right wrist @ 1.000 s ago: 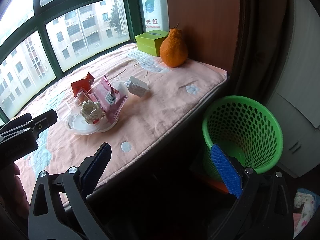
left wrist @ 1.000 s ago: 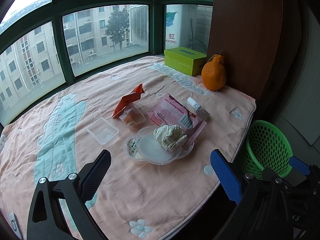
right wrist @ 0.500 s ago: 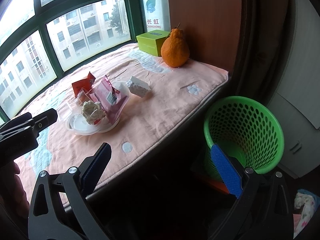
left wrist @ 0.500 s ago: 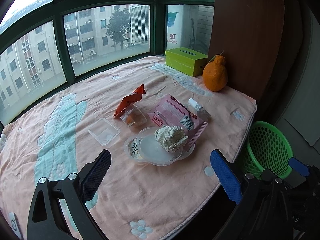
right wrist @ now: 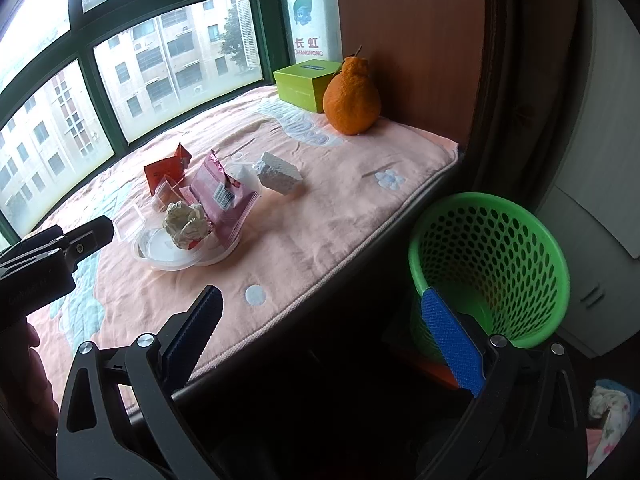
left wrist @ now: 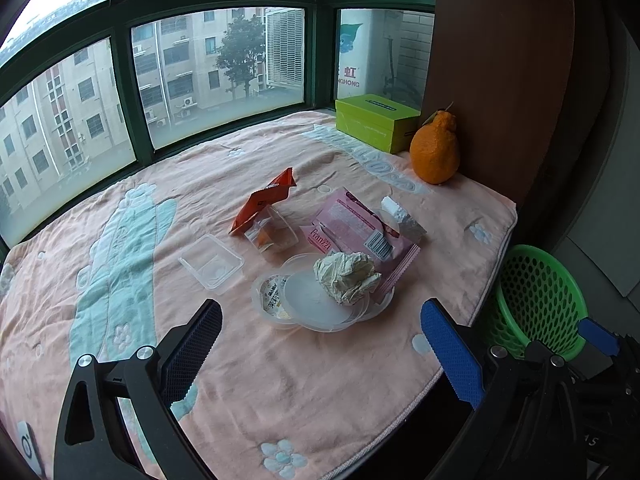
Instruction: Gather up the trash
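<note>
Both hand-held grippers, left (left wrist: 320, 344) and right (right wrist: 324, 336), gape empty over bare blanket (left wrist: 304, 392) between the litter and the bench edge, green basket (right wrist: 500, 248) just below

Soft, overcast daylight enters through the windows (left wrist: 216, 64), evenly lighting the pink blanket (left wrist: 280, 380) with only faint shadows. The upper-left panes blow out to white. Fisheye distortion bows the window frames, and the corners darken. The area below the ledge (right wrist: 320, 400) is nearly black. Focus is sharp throughout.

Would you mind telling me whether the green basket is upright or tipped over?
Upright: the green basket stands on the floor beside the ledge with its open mouth facing up. Its bottom is partly hidden, so contents cannot be confirmed.
</note>
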A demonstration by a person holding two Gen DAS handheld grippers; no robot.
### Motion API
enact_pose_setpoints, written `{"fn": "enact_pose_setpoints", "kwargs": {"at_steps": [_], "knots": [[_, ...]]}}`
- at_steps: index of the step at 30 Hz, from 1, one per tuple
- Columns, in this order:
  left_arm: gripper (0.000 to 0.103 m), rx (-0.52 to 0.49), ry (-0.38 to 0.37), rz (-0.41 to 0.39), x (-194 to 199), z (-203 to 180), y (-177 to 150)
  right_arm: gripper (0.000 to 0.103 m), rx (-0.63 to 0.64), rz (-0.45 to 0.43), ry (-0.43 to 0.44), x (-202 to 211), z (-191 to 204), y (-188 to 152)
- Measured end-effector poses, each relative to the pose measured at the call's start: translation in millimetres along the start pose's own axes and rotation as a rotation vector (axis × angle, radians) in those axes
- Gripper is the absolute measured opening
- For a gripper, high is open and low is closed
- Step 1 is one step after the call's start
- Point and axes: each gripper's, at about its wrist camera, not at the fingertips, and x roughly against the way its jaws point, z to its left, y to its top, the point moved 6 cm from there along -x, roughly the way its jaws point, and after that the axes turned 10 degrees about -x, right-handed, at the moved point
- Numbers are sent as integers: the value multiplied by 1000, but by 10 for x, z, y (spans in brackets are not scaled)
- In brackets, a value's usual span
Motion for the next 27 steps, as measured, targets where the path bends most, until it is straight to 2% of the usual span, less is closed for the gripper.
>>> {"fn": "enact_pose_setpoints", "kwargs": {"at_steps": [17,27], "knots": [[96,15,4,7,-43,84,10,98,11,6,6,-43,27,4],[96,40,14,19,-152,250,63,98,40,30,41,-187,156,69]]}}
